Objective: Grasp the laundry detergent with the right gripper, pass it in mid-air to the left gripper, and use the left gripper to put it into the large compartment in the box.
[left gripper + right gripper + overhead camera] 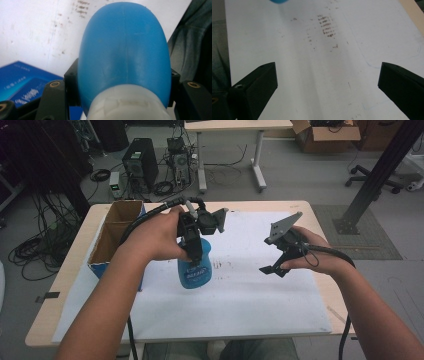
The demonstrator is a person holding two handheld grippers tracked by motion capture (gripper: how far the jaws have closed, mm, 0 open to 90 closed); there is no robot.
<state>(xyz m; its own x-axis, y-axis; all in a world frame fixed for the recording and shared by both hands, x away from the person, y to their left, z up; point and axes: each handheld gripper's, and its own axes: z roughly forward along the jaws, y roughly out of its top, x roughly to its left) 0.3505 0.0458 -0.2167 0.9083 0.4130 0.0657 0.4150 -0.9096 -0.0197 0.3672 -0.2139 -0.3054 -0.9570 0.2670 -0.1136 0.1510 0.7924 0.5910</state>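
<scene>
Gripping the blue spray bottle [194, 270] just below its white collar, the left gripper [192, 245] had its jaws clamped on the neck, one on each side, as the left gripper view showed [125, 55]. Bottle hung upright from the jaws, above the white sheet [250, 295] on the tabletop [75, 245], left of centre, label toward the near side. Whether its base touched the sheet: cannot tell from the high view.

Right gripper [275, 267] was held well apart to the right, over the sheet, tilted down toward the left. Its jaws stood wide open w/ nothing between them; right gripper view showed bare sheet w/ brown smudges [325, 27] btwn the jaws and a blue sliver of the bottle at the top edge [278, 1].

Cardboard box [112, 232], open-topped w/ blue sides, sat at the left of the tabletop, just beside the left forearm. Its blue side showed in the left gripper view [22, 82], lower left.
</scene>
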